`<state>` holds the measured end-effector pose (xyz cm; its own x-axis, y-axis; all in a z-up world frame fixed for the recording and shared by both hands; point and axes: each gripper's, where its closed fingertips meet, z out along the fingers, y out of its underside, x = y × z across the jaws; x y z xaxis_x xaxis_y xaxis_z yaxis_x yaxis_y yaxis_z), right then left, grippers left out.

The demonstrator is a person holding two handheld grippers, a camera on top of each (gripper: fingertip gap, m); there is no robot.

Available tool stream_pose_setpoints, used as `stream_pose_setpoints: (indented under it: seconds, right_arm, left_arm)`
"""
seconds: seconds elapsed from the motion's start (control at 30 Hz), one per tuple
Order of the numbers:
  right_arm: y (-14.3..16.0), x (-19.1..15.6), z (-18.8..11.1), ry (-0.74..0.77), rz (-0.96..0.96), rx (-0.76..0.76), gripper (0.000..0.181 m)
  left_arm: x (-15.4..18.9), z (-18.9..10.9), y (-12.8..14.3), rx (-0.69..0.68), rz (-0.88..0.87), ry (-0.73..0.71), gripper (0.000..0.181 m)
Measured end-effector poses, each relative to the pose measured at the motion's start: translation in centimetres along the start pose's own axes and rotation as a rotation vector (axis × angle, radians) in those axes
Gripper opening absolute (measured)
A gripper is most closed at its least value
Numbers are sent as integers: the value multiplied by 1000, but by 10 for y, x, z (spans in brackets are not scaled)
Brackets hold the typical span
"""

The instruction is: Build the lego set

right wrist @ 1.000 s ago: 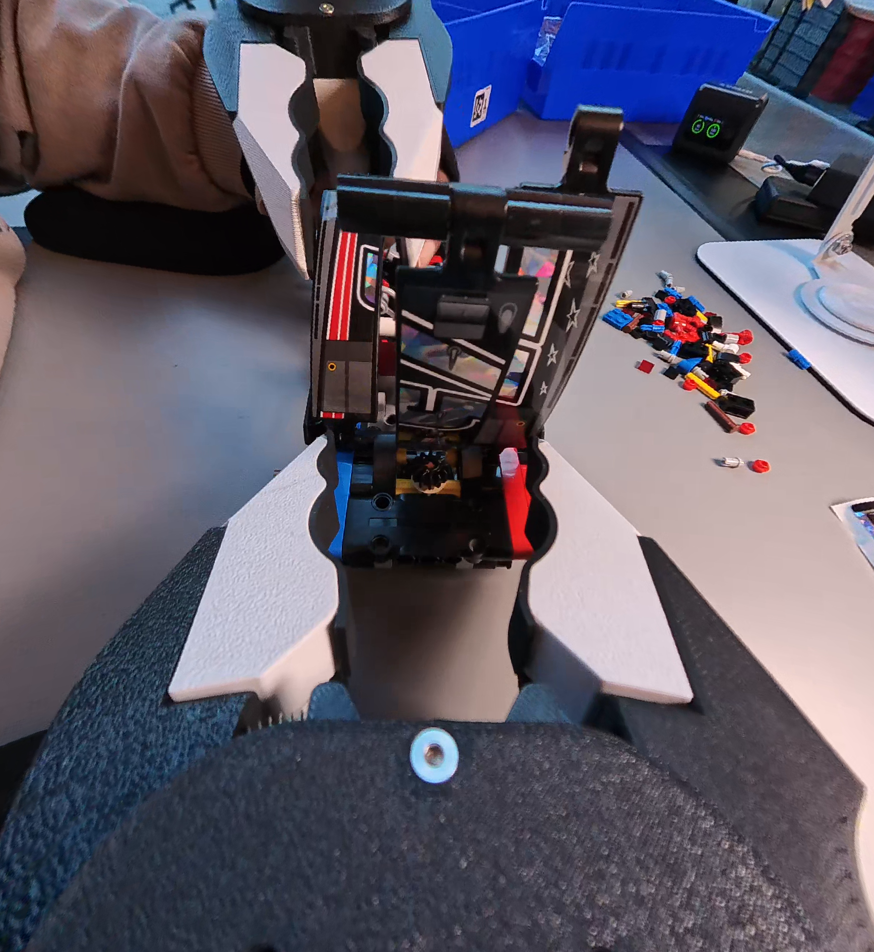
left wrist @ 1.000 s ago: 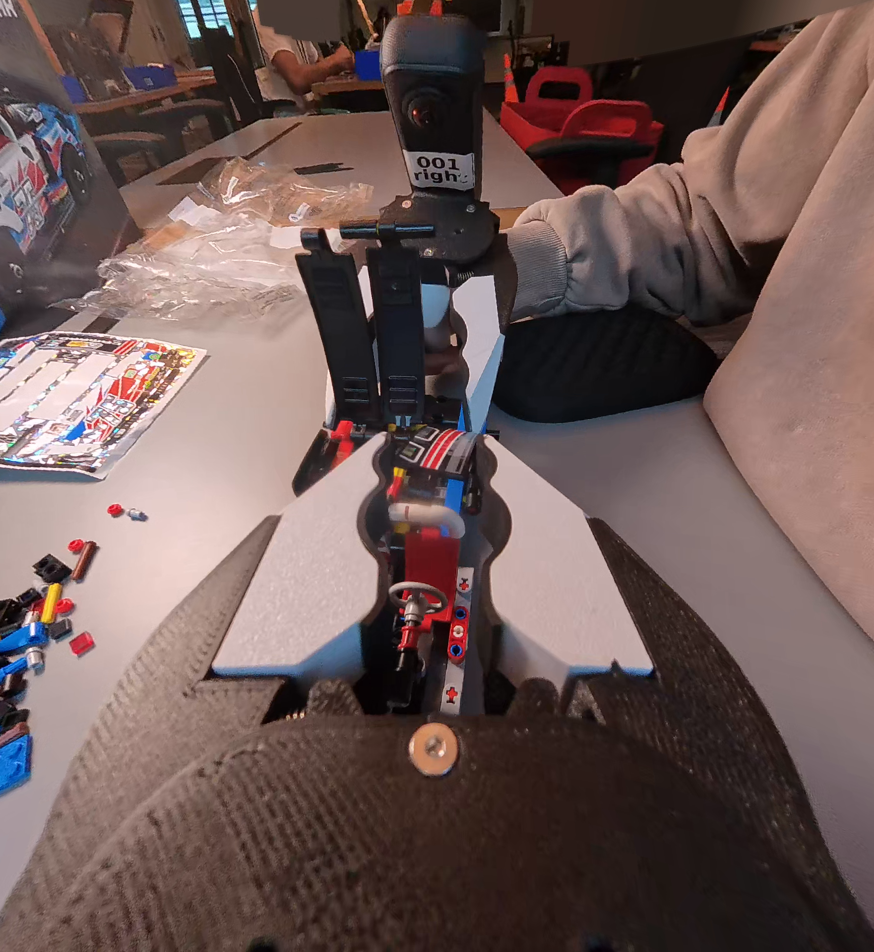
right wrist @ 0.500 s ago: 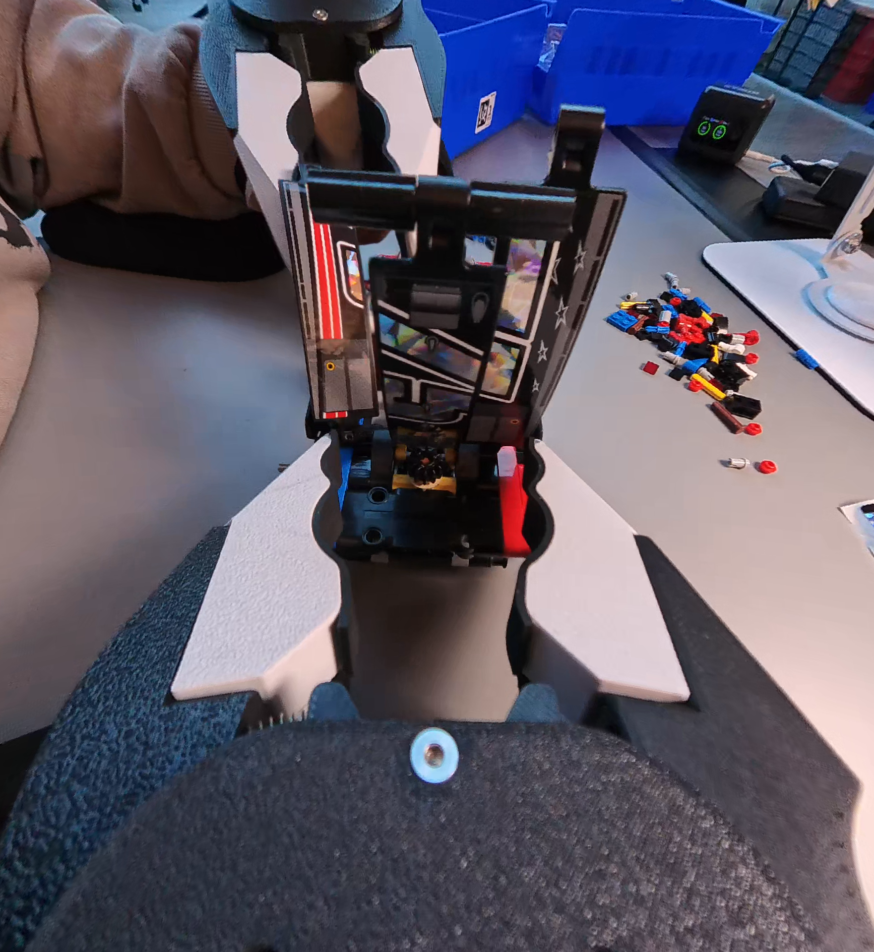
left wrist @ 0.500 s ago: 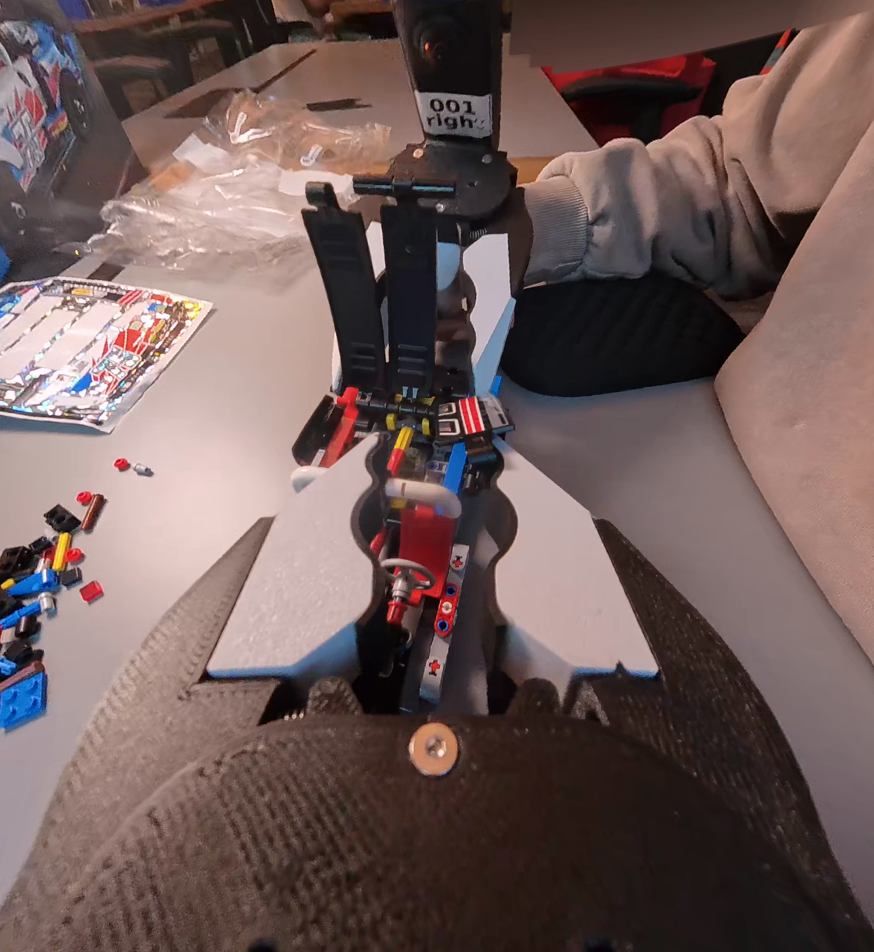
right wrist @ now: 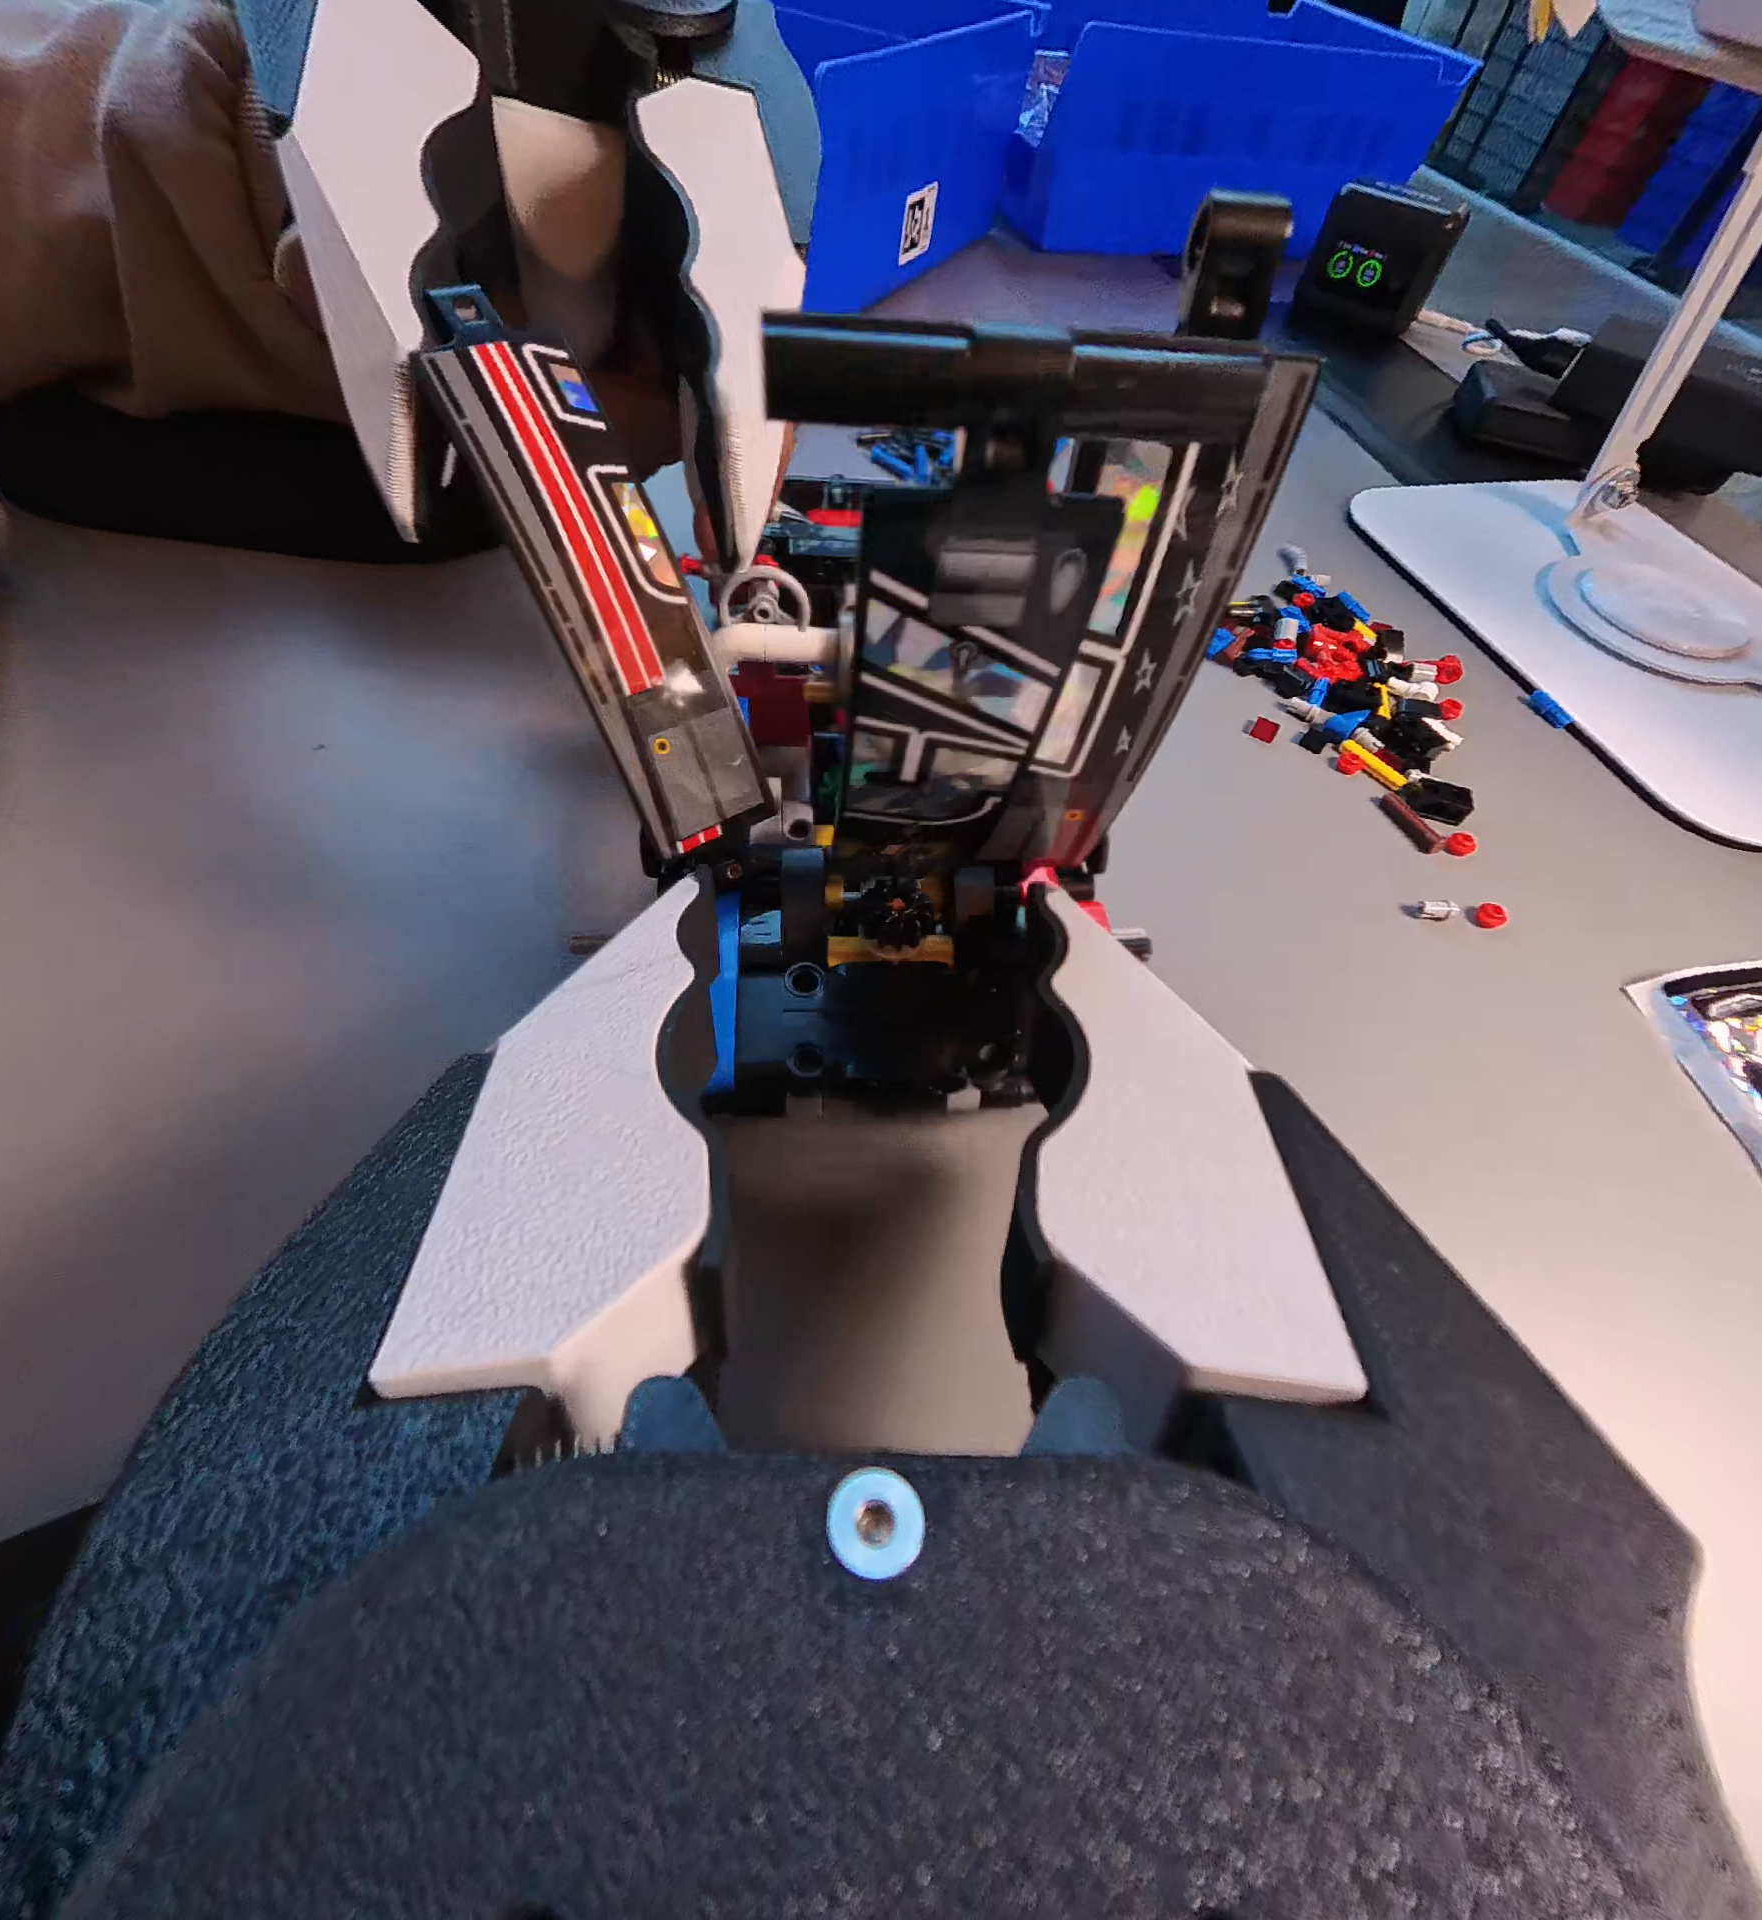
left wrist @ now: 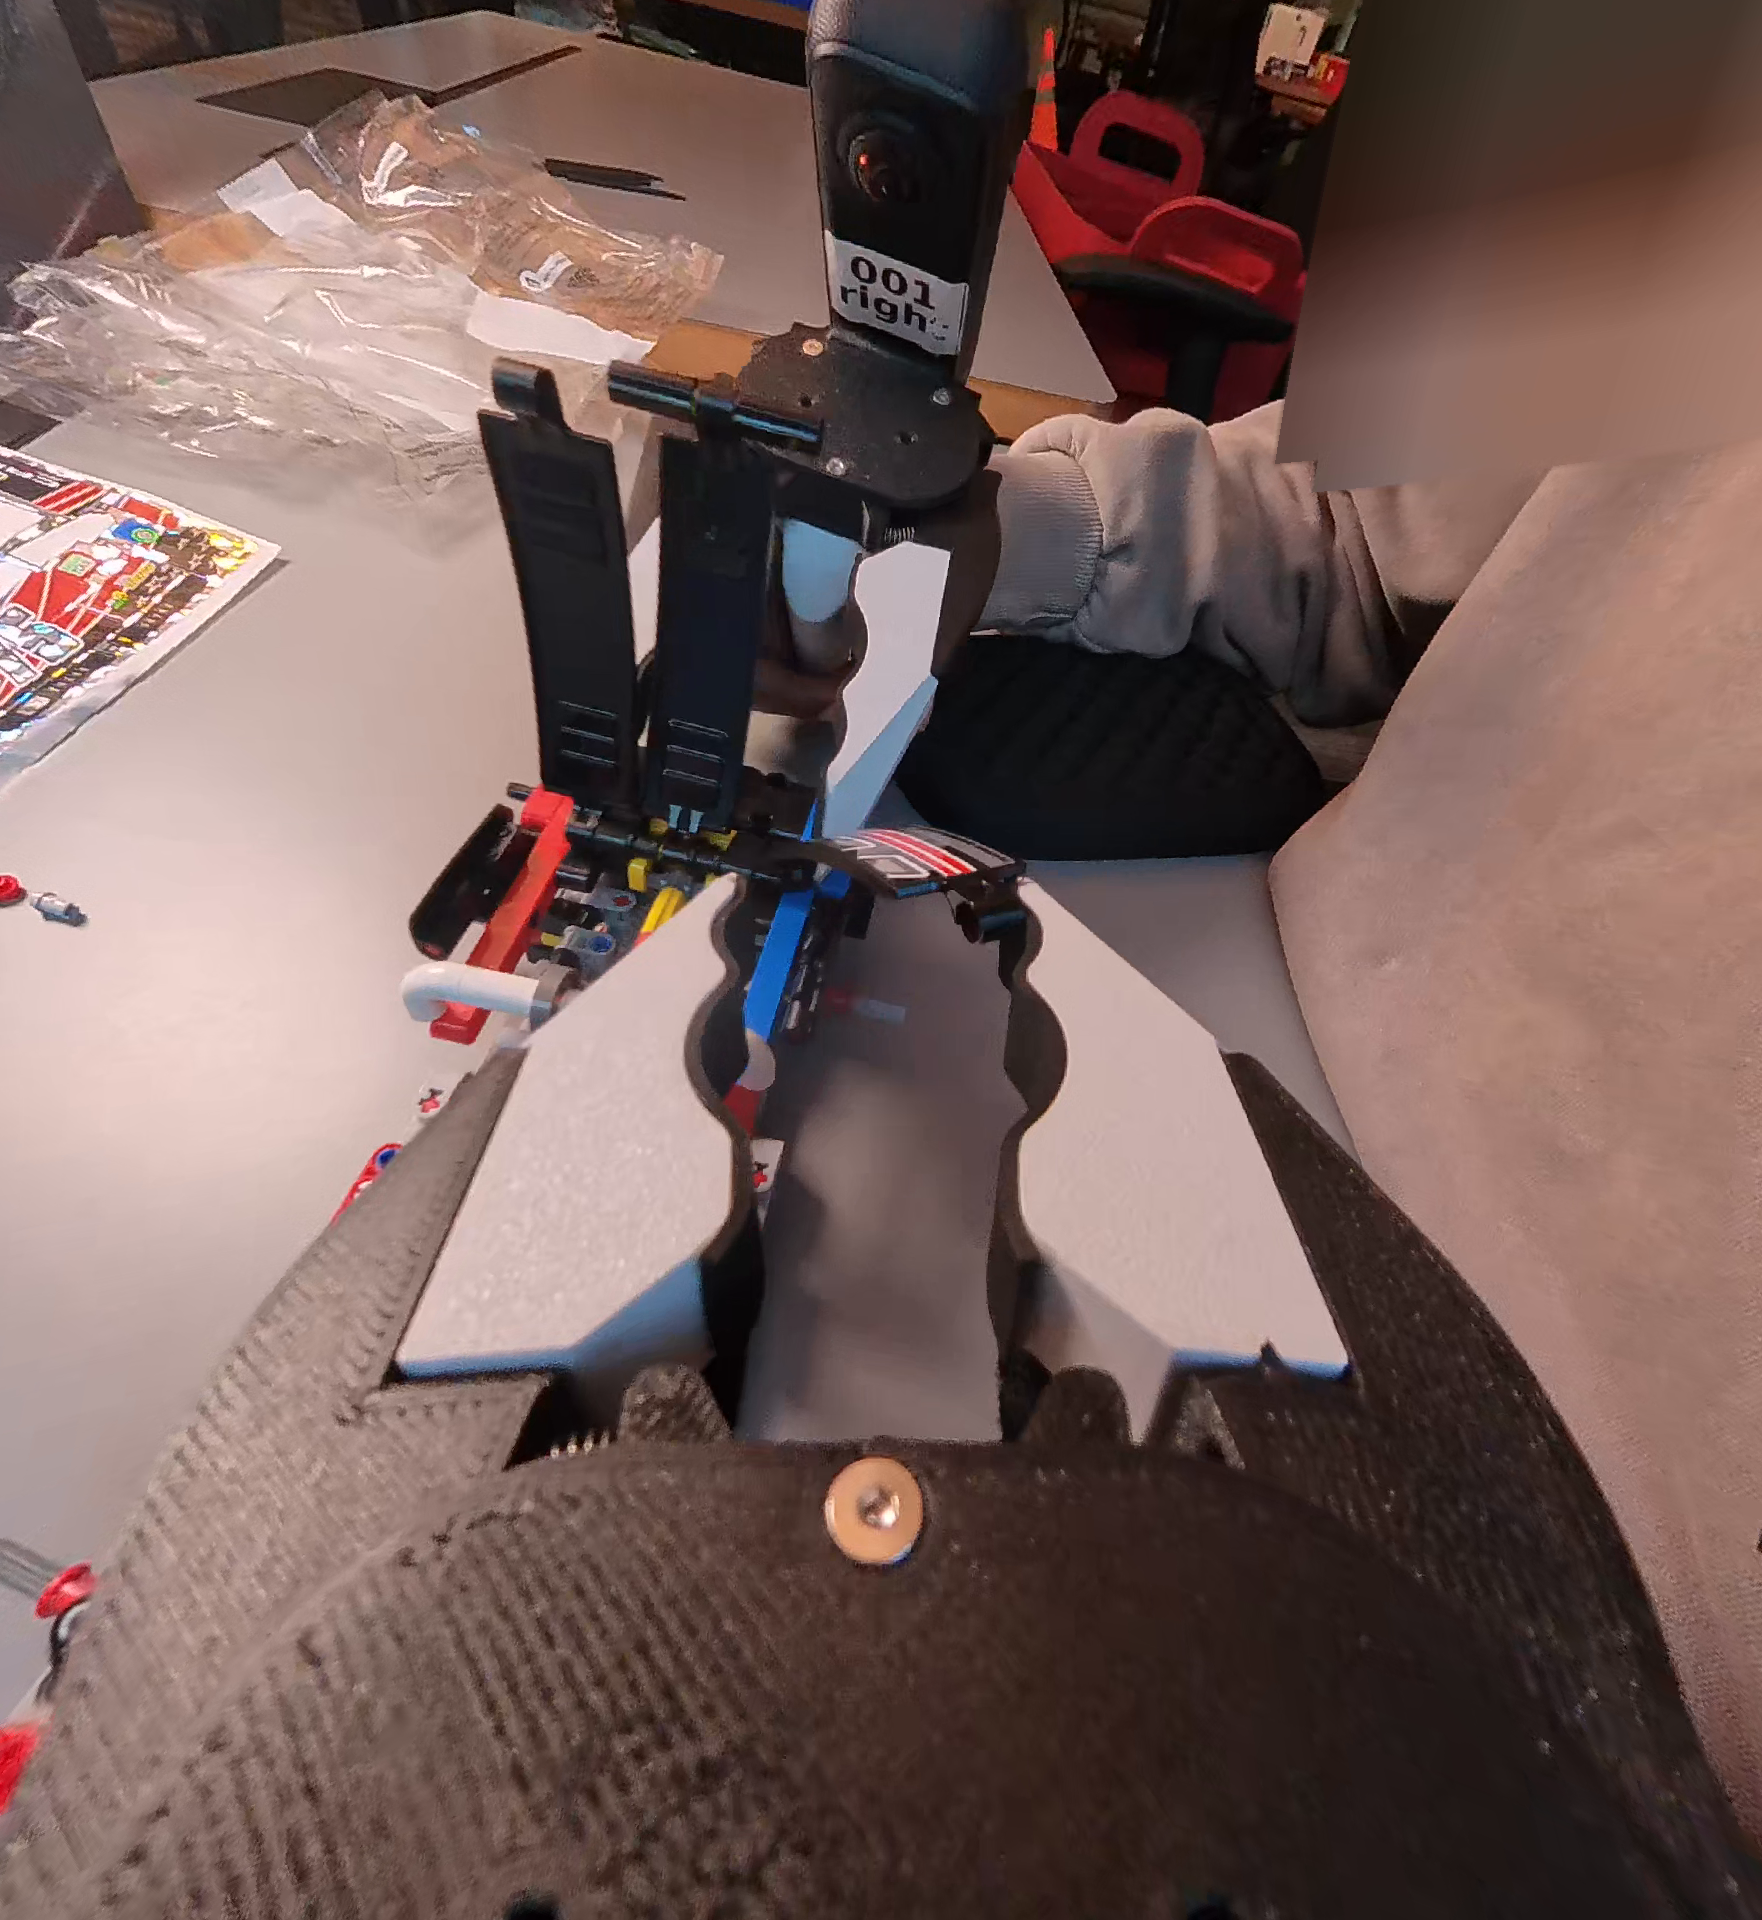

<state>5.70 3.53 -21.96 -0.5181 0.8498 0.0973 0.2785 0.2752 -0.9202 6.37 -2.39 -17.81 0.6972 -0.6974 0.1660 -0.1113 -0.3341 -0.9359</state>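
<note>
The lego model [right wrist: 887,997] is clamped by the right tool [right wrist: 872,914]; at eleven o'clock, the striped panel [right wrist: 596,592] has been swung aside by the left tool [left wrist: 861,904], now spread and empty.

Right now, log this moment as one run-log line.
left gripper: open | right gripper: shut on lego car | striped panel: tilted outward | loose pieces: on table
</note>
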Motion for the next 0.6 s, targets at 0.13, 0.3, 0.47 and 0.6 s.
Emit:
stream_pose_setpoints:
  seconds: [0.13, 0.3, 0.47, 0.6]
  right_arm:
    - [1, 6, -1, 31, 7, -1, 61]
    - [0, 5, 0, 37, 10, 3, 62]
    - [1, 8, -1, 53, 33, 4, 62]
    - [1, 8, -1, 60, 35, 1, 62]
  left_arm:
    - [-5, 3, 1, -9, 5, -59, 23]
    - [-9, 1, -2, 49, -34, -63, 9]
    - [-4, -1, -8, 87, -85, -31, 41]
    - [-2, 2, -6, 76, -55, -50, 37]
